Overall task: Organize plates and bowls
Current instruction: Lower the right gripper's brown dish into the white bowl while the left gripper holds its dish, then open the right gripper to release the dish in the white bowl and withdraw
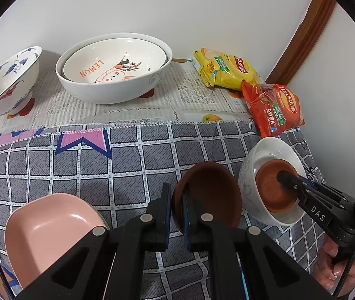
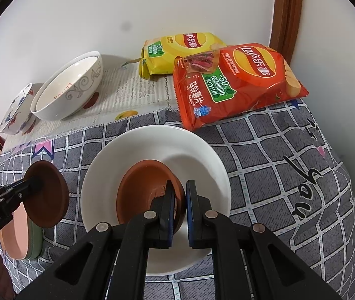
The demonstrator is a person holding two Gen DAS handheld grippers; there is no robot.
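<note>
The left claw held a dark brown saucer by its rim, lifted and tilted above the grey checked cloth on the bench. The right claw pinched the near rim of a terracotta saucer that sat inside a white bowl; its fingers stood narrow with the rim between them. The white bowl rested on the checked cloth, just in front of a red crisp bag, with a yellow crisp bag behind that against the wall. A pink dish lay at the near left. Farther back, on a lace-patterned cloth, a large white bowl carried a LEMON-printed bowl nested inside it, and a crane-painted bowl stood tilted beside it.
</note>
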